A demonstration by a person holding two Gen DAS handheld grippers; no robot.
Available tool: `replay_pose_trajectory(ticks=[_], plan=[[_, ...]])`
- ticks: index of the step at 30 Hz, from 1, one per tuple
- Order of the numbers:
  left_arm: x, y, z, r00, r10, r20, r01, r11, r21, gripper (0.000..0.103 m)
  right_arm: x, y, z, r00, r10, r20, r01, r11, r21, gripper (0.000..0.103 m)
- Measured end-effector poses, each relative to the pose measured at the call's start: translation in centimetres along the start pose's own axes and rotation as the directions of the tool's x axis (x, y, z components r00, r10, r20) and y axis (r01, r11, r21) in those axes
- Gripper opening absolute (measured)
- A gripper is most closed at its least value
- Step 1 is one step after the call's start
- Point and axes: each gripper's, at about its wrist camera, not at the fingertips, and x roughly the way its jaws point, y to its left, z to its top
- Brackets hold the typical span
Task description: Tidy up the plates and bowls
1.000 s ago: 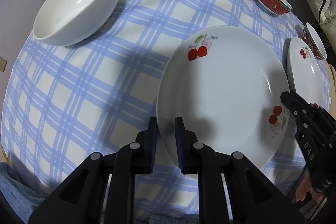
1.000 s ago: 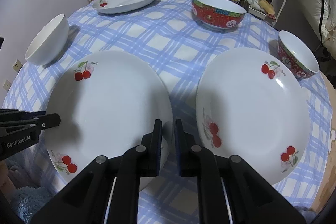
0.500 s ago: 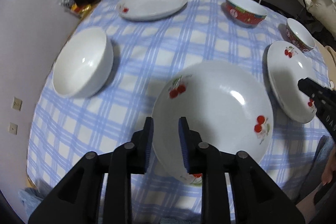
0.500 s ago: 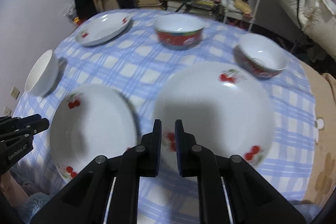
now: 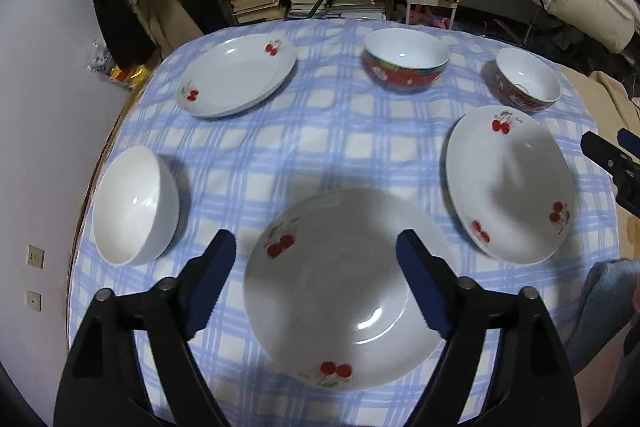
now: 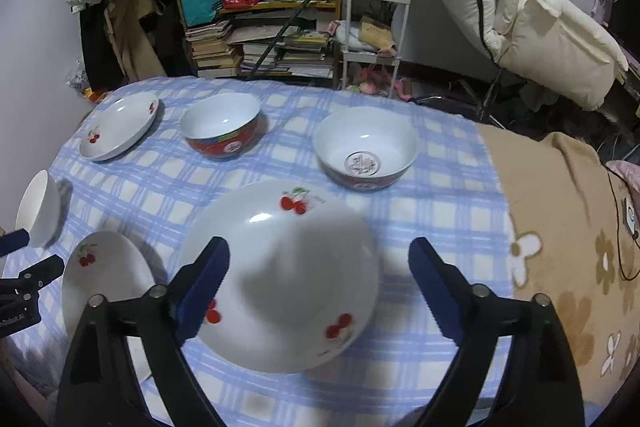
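Nearby, white bowl (image 5: 134, 205) beside cherry plate (image 5: 340, 287)

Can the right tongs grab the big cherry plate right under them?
Probably yes. The right tongs stand wide open and empty above the cherry plate, their jaws having just been opening, and nothing lies on it or between.

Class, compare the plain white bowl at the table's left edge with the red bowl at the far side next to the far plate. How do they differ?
The white bowl is plain all over; the red bowl is red and patterned outside. The white bowl tilts on its side toward the table's edge; the red bowl stands upright. Both are empty and white inside.
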Motion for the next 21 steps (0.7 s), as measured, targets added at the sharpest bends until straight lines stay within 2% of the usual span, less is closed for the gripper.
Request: replay_pose_trajectory(ticks=[8, 17, 21], plan=[[0.7, -2.3, 2.1, 1.0, 0.005, -0.021, -0.005, 1.0, 0.015, 0.082, -0.2, -2.4, 0.5, 1.0, 0.004, -0.018, -0.003, 1.0, 0.028, 0.1], [2.0, -4.4, 3.7, 1.0, -0.01, -0.028, 0.011, 0.999, 0.036, 0.082, 2.1, -4.0, 0.0, 0.998, 0.015, -0.065, -0.01, 0.996, 0.087, 0.1], [3.2, -5.7, 4.1, 0.999, -0.03, -0.041, 0.032, 0.998, 0.055, 0.082, 3.9, -4.9, -0.6, 0.993, 0.015, -0.116, 0.0, 0.992, 0.122, 0.1]])
